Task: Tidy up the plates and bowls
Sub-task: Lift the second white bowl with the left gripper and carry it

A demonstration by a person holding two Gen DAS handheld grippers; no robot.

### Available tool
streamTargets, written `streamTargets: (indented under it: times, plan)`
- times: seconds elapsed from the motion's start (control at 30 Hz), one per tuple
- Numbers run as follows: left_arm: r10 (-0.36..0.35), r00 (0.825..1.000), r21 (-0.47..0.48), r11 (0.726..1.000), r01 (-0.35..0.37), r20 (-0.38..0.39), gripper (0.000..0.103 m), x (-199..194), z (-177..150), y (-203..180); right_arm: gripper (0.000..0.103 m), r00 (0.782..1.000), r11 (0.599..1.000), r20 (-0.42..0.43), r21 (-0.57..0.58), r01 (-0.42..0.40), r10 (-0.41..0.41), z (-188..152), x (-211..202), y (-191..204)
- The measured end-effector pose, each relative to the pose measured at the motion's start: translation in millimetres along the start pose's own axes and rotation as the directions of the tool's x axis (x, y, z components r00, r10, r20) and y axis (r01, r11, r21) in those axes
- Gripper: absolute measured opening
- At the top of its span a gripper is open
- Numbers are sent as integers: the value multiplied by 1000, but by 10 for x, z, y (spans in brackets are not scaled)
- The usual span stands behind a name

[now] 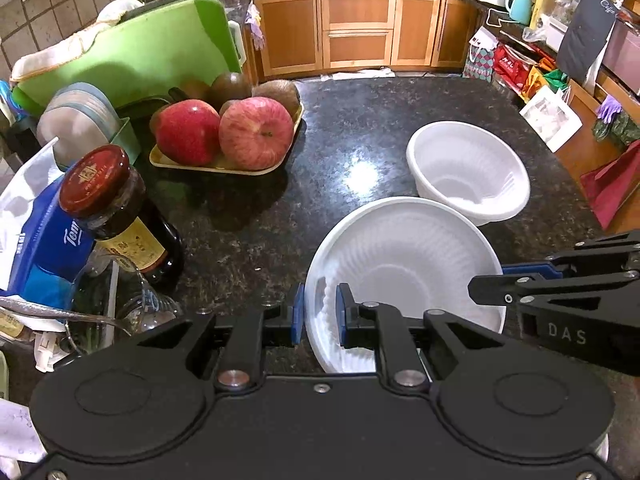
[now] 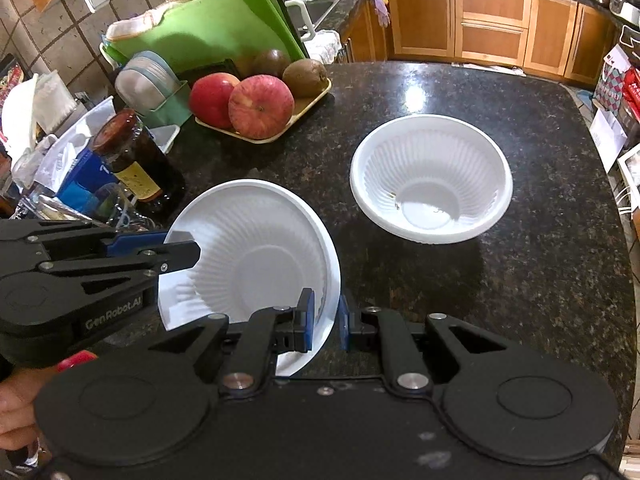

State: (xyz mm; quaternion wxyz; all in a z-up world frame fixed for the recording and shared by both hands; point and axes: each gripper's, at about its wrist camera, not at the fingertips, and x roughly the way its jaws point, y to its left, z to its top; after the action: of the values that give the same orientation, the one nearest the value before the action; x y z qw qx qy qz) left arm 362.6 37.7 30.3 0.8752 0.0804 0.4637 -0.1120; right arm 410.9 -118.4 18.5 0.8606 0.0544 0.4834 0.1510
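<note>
Two white ribbed plastic bowls are on the dark granite counter. The near bowl [image 1: 404, 276] is tipped up, its opening facing me; it also shows in the right wrist view [image 2: 256, 256]. My left gripper [image 1: 319, 314] straddles its left rim, blue pads on either side, a small gap showing. My right gripper [image 2: 326, 320] straddles its right rim the same way; it also shows in the left wrist view [image 1: 492, 280]. The far bowl [image 1: 468, 172] stands upright and empty, apart from both grippers, and also shows in the right wrist view [image 2: 432, 178].
A tray of apples and kiwis [image 1: 228, 132] sits at the back left. A dark jar with a red lid [image 1: 120, 216], a blue tissue pack [image 1: 44, 240], a green cutting board [image 1: 132, 48] and stacked lids crowd the left side. The counter's far edge [image 1: 400, 80] drops to the floor.
</note>
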Motion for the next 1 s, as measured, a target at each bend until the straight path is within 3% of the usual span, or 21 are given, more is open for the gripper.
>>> streamTargets:
  times: [0.67,1.0]
  plan:
    - [-65,995,63,996,61,75,21,-741,-339,-330,15,994,1000,110,-16,7,-5,-652,-1129,-19]
    - [-136,990,96,987,133,27,21,-941,-636,-499,15,999,1000,51,-14,6,-5,-1150,-1314,-65]
